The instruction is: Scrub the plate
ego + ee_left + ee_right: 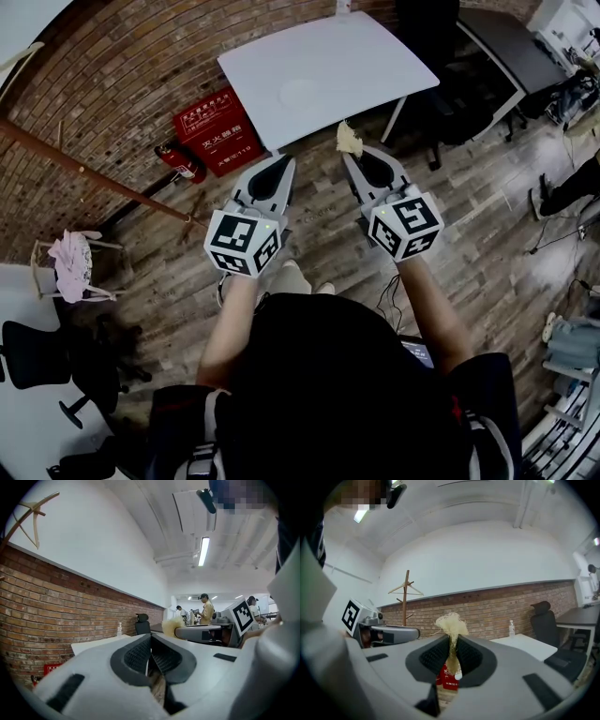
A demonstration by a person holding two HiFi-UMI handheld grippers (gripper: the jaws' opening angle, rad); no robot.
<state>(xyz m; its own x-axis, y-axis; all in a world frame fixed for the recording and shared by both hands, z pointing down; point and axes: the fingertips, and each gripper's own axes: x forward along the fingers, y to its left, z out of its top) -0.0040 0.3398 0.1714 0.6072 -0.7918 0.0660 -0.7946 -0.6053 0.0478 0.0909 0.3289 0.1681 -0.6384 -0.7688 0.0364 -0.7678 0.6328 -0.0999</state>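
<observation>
Your left gripper [273, 164] is level over the wood floor [469, 244], jaws pressed together with nothing between them. Your right gripper [355, 155] is just beside it but not touching, jaws clamped on a pale yellow pad [349, 139] whose frayed top pokes out past the tips. A white table [319, 56] stands just beyond both tips. A faint round white shape on its near half looks like the plate [302, 94], and neither gripper touches it. A small clear bottle [512, 628] stands at the table's far edge by the brick wall [112, 84]; you cannot tell its contents. Left of the table a red box [217, 129] sits against the wall with a red extinguisher [183, 159] beside it; what the box holds does not show. Far right is a dark desk [511, 47]. Near left is a rack [56, 281] draped with pink cloth [70, 262].
</observation>
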